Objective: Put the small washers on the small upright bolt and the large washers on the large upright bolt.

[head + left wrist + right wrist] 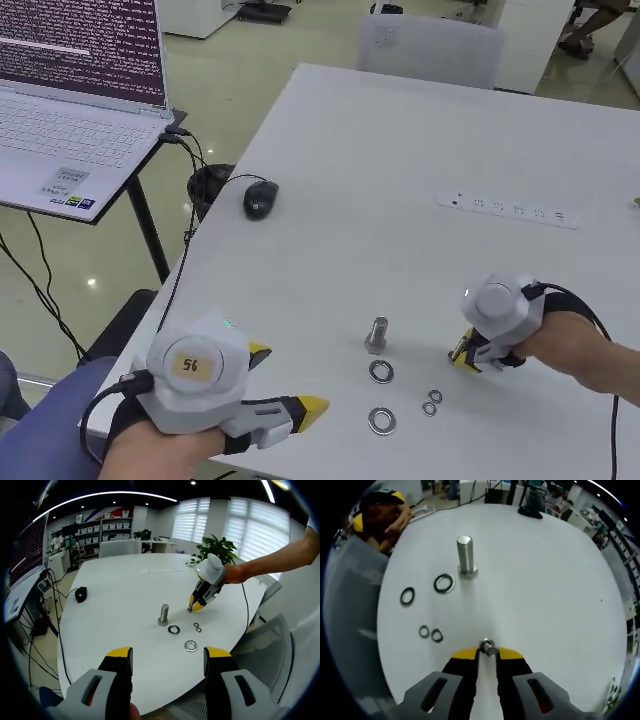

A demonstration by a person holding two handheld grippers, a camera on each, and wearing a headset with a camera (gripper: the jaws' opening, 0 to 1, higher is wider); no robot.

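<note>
Task barely begun: nothing threaded, everything loose on the white table.

At the table's near edge our left gripper hovered empty, jaws apart. Just beyond lay two large flat steel washers and, nearer the right edge, two small steel washers. Behind them the large steel hex bolt stood upright and bare. Our right gripper was clamped on the small steel bolt. We judged all four placements still to do. Farther off sat a black mouse, a white power strip and, at the far edge, a grey chair.
</note>
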